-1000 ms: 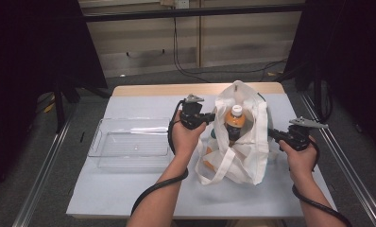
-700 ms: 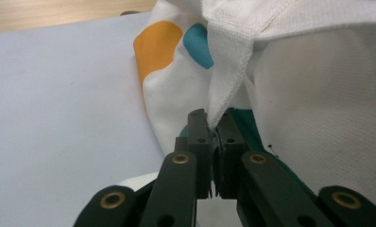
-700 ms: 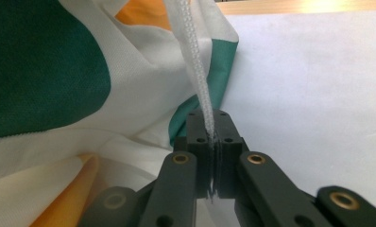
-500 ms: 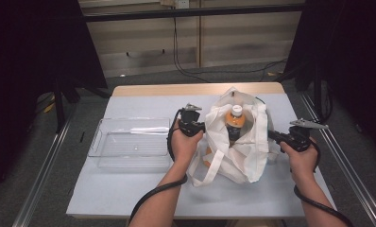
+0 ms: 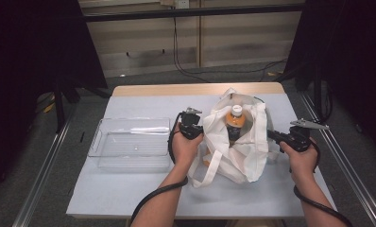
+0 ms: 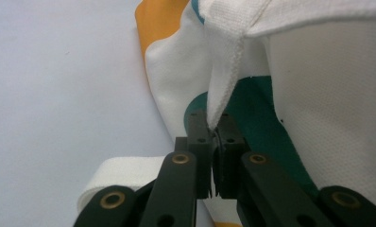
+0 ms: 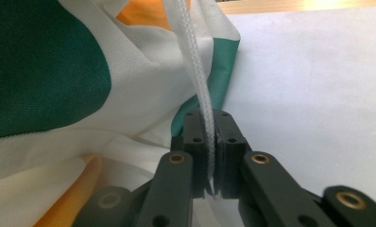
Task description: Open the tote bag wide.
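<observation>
A white cloth bag (image 5: 245,153) with green and orange patches stands open on the table, with an orange bottle (image 5: 235,119) with a white cap upright inside it. My left gripper (image 5: 206,130) is at the bag's left rim, shut on a fold of the white cloth (image 6: 224,90). In the left gripper view the left gripper (image 6: 214,128) pinches that fold between its pads. My right gripper (image 5: 271,135) is at the bag's right side. The right gripper (image 7: 208,124) is shut on a thin white edge of the bag (image 7: 195,61) that runs up from between its pads.
A clear plastic container (image 5: 129,142) lies left of the bag on the pale tabletop (image 5: 120,194). Metal rails run along both sides of the table. Cables hang by the wall behind it.
My left hand has come down a little with the bag's left rim, so the bag sits lower and slacker. The right hand has stayed where it was.
</observation>
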Motion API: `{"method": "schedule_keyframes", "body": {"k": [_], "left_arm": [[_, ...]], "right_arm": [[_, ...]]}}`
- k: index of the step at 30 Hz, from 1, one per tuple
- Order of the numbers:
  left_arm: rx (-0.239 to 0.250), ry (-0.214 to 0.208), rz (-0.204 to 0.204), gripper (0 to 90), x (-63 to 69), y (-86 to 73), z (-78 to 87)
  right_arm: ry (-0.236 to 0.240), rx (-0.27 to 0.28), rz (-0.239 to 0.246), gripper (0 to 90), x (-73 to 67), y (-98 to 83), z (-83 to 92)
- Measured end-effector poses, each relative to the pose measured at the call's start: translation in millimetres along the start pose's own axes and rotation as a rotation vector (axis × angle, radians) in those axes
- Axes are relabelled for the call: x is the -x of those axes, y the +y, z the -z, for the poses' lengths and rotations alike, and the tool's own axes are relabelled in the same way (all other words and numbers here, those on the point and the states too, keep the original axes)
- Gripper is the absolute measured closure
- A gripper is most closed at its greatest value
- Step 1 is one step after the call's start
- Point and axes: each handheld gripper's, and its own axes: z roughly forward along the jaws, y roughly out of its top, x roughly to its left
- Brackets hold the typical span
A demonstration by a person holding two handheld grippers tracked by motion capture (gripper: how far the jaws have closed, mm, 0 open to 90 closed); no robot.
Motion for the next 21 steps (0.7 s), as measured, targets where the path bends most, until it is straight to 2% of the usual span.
{"method": "schedule_keyframes", "body": {"k": [6, 7, 11, 17, 21], "left_arm": [[-0.007, -0.011, -0.017, 87.5, -0.7, 4.1, 3.6], [0.000, -0.012, -0.009, 87.5, -0.1, 4.5, 3.5], [0.003, -0.016, -0.012, 87.5, 0.7, 5.1, 4.8], [-0.007, -0.016, -0.017, 87.5, -0.9, 6.3, 8.2], [0.006, -0.017, -0.007, 87.5, -0.5, 7.1, 8.2]], "right_arm": [[-0.003, 0.021, 0.020, 76.3, -3.6, 6.6, 3.4], [-0.004, 0.023, 0.024, 75.5, -4.4, 7.9, 3.7], [0.000, 0.012, 0.048, 71.0, -9.4, 13.3, 3.1], [0.002, 0.015, 0.048, 69.0, -11.3, 23.3, 4.2], [-0.015, 0.020, 0.055, 61.2, -12.2, 32.7, 5.0]]}}
